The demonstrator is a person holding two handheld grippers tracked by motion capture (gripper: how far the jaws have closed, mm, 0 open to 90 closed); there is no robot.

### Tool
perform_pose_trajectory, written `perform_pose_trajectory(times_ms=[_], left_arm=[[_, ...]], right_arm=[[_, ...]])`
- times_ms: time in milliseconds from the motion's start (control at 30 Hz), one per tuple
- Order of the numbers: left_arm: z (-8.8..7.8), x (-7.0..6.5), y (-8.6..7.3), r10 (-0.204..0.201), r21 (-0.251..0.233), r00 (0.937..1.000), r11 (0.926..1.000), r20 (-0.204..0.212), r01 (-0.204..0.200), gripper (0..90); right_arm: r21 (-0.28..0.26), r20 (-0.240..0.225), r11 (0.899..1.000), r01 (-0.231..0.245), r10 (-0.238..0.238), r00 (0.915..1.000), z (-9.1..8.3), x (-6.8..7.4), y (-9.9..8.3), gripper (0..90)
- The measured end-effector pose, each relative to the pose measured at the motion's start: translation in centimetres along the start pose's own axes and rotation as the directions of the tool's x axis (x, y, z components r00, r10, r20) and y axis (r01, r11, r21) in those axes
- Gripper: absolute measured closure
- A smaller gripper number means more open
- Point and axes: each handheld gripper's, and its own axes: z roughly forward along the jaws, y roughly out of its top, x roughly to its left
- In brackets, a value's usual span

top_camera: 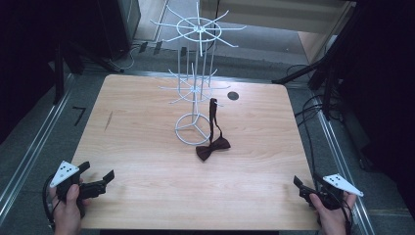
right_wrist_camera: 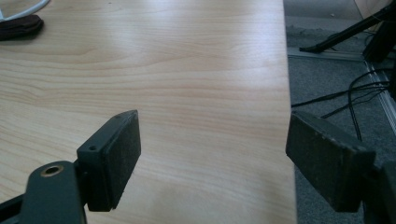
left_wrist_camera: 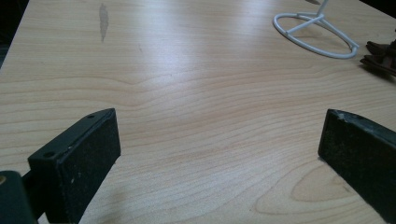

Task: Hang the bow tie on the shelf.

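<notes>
1. Left tool (top_camera: 95, 180) rests at the near left corner of the light wooden counter (top_camera: 147, 196); jaws stand wide apart, nothing between them. In the left gripper view only bare wood grain lies between the two black pads.
2. Right tool (top_camera: 306, 188) sits at the near right edge of the counter; jaws likewise apart and empty. In the right gripper view one jaw hangs past the counter edge, over grey floor and cables.
3. Dark brown fabric bow tie (top_camera: 213, 147) lies flat mid-counter, just beside the round base ring of the white wire display stand (top_camera: 195, 73). Its strap (top_camera: 213, 115) runs up toward the stand's lower arms; whether it is hooked on one, cannot tell.
4. Judgement: start position, approach not yet begun. Both tools well apart from the tie.
5. Next move likely calls for one tool to travel forward to the bow, jaws kept apart, descend low to the counter, and close on the knot or strap.
6. Caution: thin wire arms near the strap could snag it.
</notes>
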Motion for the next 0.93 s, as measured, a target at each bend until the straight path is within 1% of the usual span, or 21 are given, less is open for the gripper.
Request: perform_pose_trajectory(times_ms=[167,200,233,333,400,433,533,633,800,933], left_arm=[[0.0,0.0,0.0,0.001,0.002,1.0,1.0,0.002,-0.001,0.0],[0.0,0.0,0.0,0.002,0.003,1.0,1.0,0.002,-0.002,0.0],[0.0,0.0,0.0,0.001,0.003,1.0,1.0,0.003,-0.002,0.0],[0.0,0.0,0.0,0.001,0.004,1.0,1.0,0.003,-0.001,0.0],[0.0,0.0,0.0,0.003,0.004,1.0,1.0,0.002,-0.003,0.0],[0.0,0.0,0.0,0.004,0.005,1.0,1.0,0.003,-0.004,0.0],[0.0,-0.1,0.0,0.005,0.003,1.0,1.0,0.004,-0.005,0.0],[0.0,-0.1,0.0,0.01,0.01,0.9999,0.9999,0.008,-0.01,0.0],[0.1,-0.1,0.0,0.014,0.012,0.9999,0.9998,0.005,-0.014,0.0],[0.2,-0.1,0.1,0.016,0.017,0.9999,0.9997,0.005,-0.016,0.0]], right_arm=[[-0.014,0.015,1.0,-0.02,0.02,0.9997,-0.9,-0.5,-0.8,19.0],[-0.02,0.015,1.0,-0.018,0.018,0.9997,-1.0,-0.6,-0.8,19.0],[-0.02,0.014,0.999,-0.026,0.026,0.9996,-1.1,-0.6,-0.9,19.0],[-0.031,0.015,0.999,-0.028,0.028,0.9995,-1.5,-0.5,-1.1,19.1],[-0.032,0.02,0.999,-0.016,0.017,0.9997,-1.5,-0.3,-1.1,19.0],[-0.031,0.027,1.0,0.005,-0.004,0.9996,-1.5,-0.2,-1.1,18.8],[-0.034,0.042,0.999,0.027,-0.026,0.9988,-1.6,-0.1,-1.2,19.1],[-0.046,0.054,0.998,0.038,-0.036,0.9979,-1.7,0.1,-1.3,19.6],[-0.048,0.054,0.998,0.038,-0.035,0.9979,-1.7,0.1,-1.3,19.8],[-0.042,0.052,0.998,0.046,-0.044,0.9977,-1.7,0.2,-1.3,19.7]])
